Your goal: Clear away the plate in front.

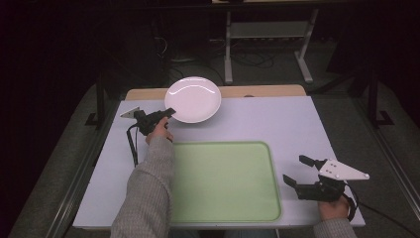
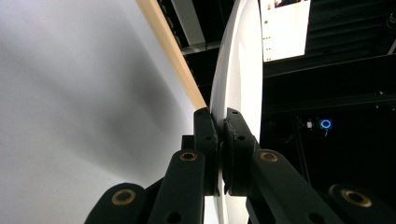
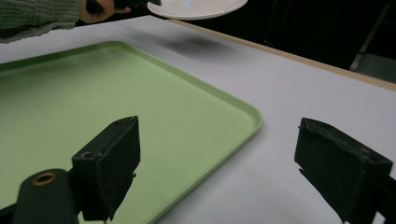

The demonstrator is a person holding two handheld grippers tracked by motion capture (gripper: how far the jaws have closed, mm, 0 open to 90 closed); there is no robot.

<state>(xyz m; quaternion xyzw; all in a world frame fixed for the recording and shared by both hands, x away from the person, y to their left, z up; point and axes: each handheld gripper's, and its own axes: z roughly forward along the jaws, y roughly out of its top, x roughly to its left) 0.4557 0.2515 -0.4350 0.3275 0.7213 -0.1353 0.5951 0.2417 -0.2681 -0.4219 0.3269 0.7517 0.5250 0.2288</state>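
The plate (image 1: pixel 193 99) is being held by its near-left rim in the left gripper (image 1: pixel 170 112), whose jaws are being pressed together on that rim, one pad on each face, as the left gripper view makes plain (image 2: pixel 219 140). The plate is being carried clear of the table (image 1: pixel 277 121): in the right gripper view a soft shadow is being cast on the white surface below it (image 3: pixel 196 7). Taking the tray (image 1: pixel 225 210) as the landmark, the plate is being kept beyond the tray's far-left corner, over the far edge of the table where the wooden strip (image 1: pixel 267 90) is showing. The left hand (image 1: pixel 159 133) is being kept just past that same corner, with the grey sleeve (image 1: pixel 148 193) being stretched along the tray's left side.

The right gripper (image 1: pixel 300 171) is being held just off the tray's right edge, near its near-right corner, jaws standing wide apart with nothing between them (image 3: pixel 217 163). The tray's green bed is lying bare.
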